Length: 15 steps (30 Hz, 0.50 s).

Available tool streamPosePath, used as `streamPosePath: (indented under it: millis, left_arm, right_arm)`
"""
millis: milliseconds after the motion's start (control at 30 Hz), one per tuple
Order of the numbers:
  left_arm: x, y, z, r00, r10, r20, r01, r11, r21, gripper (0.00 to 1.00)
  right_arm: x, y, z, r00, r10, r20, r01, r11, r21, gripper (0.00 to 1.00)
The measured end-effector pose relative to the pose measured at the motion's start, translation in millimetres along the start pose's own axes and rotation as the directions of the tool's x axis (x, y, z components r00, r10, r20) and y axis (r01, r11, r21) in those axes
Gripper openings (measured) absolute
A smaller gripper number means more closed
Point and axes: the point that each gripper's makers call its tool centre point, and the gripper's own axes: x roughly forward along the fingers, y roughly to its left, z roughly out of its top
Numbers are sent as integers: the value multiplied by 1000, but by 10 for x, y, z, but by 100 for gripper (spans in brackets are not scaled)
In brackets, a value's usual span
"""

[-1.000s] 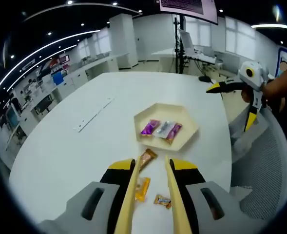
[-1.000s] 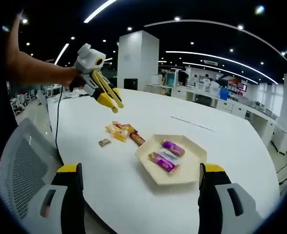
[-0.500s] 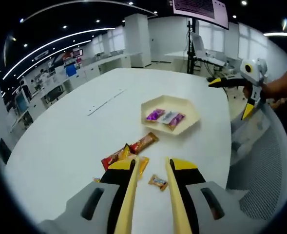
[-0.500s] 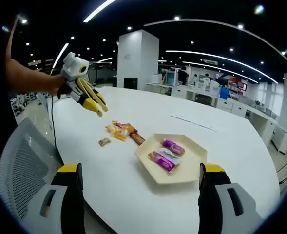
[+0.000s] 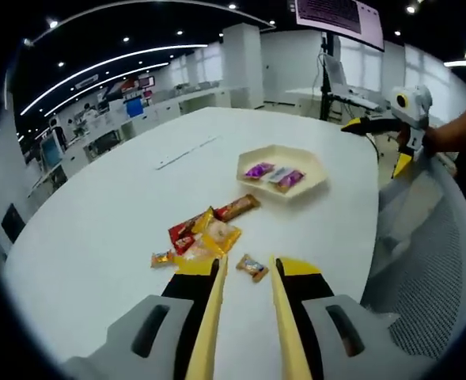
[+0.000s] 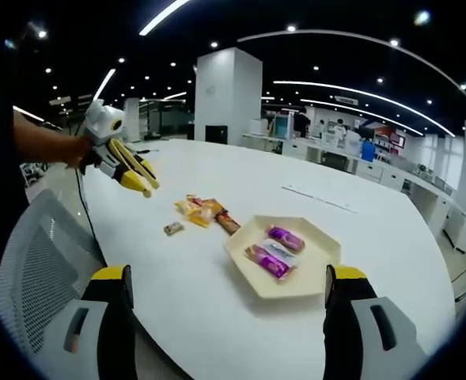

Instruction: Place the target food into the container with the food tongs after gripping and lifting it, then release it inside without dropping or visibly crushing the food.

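Open-plan office, dark ceiling with strip lights, big white round table (image 5: pixel 106 229); wall screen at top of the left gripper view has text too small to read; wrapper print on the snacks also unreadable.

Landmark is the cream hexagonal tray (image 5: pixel 283 157) on the table; inside it three wrapped bars side by side: purple bar (image 5: pixel 258 170), silver bar (image 5: pixel 278 175), reddish-purple bar (image 5: pixel 291 180); same tray in the right gripper view (image 6: pixel 316 269) with the bars lying in a row.

Loose snack pile (image 5: pixel 205 232) sits on the table beside the tray, apart from it: brown bar (image 5: pixel 237 207) nearest the tray, red packet and yellow packet overlapping, small orange candy (image 5: pixel 162 258) at the far side of the pile from the tray; small wrapped candy (image 5: pixel 252 267) lies apart from the pile, on the side away from the tray.

Left tongs (image 5: pixel 247 265): yellow jaws narrow, nearly parallel, nothing between them; small wrapped candy just past the tips, pile just beyond; not touching.

Right tongs (image 6: pixel 229 277): jaws spread wide, empty, tray between them in view, well apart from the food; mesh chair (image 6: pixel 35 261) at the table edge.
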Motion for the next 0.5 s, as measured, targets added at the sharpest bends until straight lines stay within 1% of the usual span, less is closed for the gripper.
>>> streamPosePath:
  millis: [100, 133, 200, 300, 467, 500]
  left_arm:
    - [-30, 12, -30, 1000, 13, 0, -13, 1000, -3, 25]
    - [-40, 21, -25, 1000, 23, 8, -23, 1000, -4, 25]
    - [-41, 9, -9, 1000, 17, 18, -17, 1000, -13, 25]
    - [-35, -4, 5, 1000, 16, 18, -15, 1000, -22, 25]
    - [34, -34, 30, 1000, 11, 25, -11, 1000, -26, 25]
    - [73, -49, 20, 1000, 5, 18, -5, 1000, -25, 25]
  right_arm:
    - [9, 7, -9, 1000, 5, -4, -5, 1000, -1, 99]
    - [13, 16, -14, 1000, 9, -7, -9, 1000, 0, 99]
    - [16, 22, -12, 1000, 12, -7, -12, 1000, 3, 99]
    - [15, 24, -10, 1000, 15, -5, -15, 1000, 21, 99]
    - [14, 19, -15, 1000, 11, -8, -11, 1000, 15, 99]
    - [14, 20, -19, 1000, 8, -12, -8, 1000, 10, 99]
